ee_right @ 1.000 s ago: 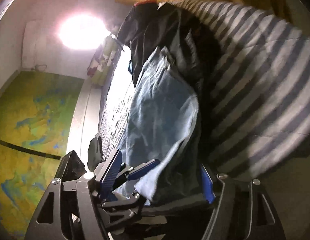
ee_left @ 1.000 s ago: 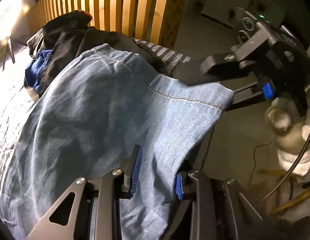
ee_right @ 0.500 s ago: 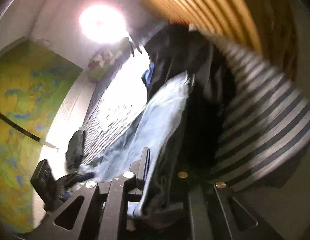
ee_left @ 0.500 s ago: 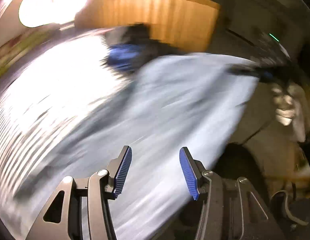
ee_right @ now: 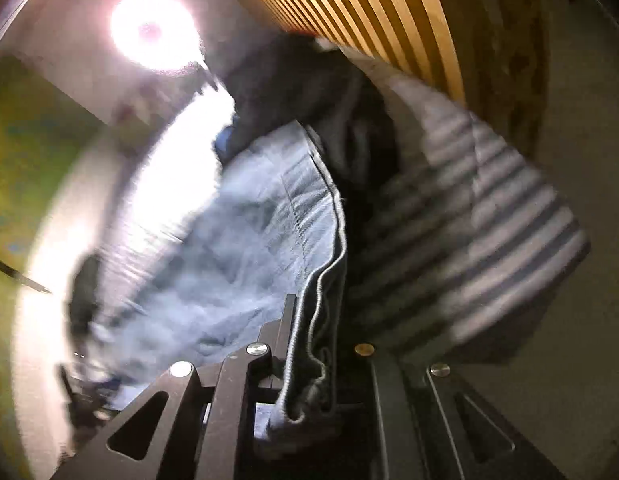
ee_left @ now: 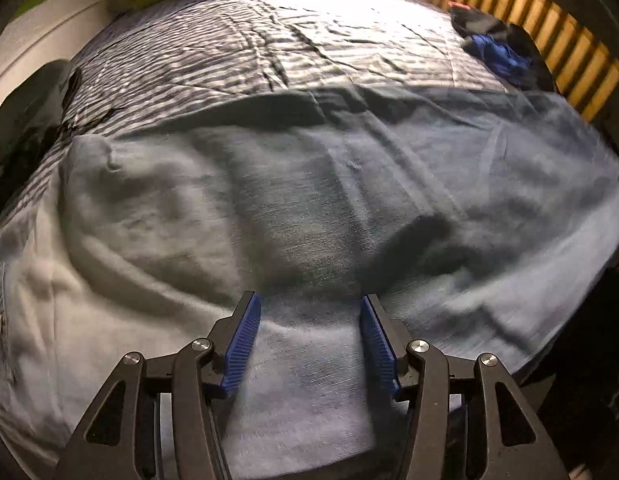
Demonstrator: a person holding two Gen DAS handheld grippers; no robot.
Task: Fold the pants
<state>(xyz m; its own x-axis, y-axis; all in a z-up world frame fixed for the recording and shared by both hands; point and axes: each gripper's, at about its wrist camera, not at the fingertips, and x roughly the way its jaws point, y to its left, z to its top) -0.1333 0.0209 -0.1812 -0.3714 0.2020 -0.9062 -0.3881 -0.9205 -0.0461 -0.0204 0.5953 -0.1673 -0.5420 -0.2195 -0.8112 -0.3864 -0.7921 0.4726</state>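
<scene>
Light blue jeans (ee_left: 309, 200) lie spread across the striped bed, rumpled, filling most of the left wrist view. My left gripper (ee_left: 308, 300) hovers over them with its blue pads (ee_left: 241, 340) apart; denim shows below the gap and neither pad presses on it. In the right wrist view the jeans (ee_right: 249, 232) run away from me along the bed's edge. My right gripper (ee_right: 317, 320) is shut on a folded, stitched edge of the denim, which bunches between the fingers. That view is blurred.
The striped sheet (ee_left: 269, 40) stretches beyond the jeans. A heap of dark and blue clothes (ee_left: 497, 52) lies by the wooden slatted bed end (ee_left: 549, 20). A dark garment (ee_left: 21, 120) sits at the left edge. A bright lamp (ee_right: 153, 32) glares; striped bedding (ee_right: 489, 220) hangs off the bed's side.
My left gripper let go of the denim edge, opened and swept across to above the wide part of the jeans. My right gripper closed on the jeans' edge and rose slightly.
</scene>
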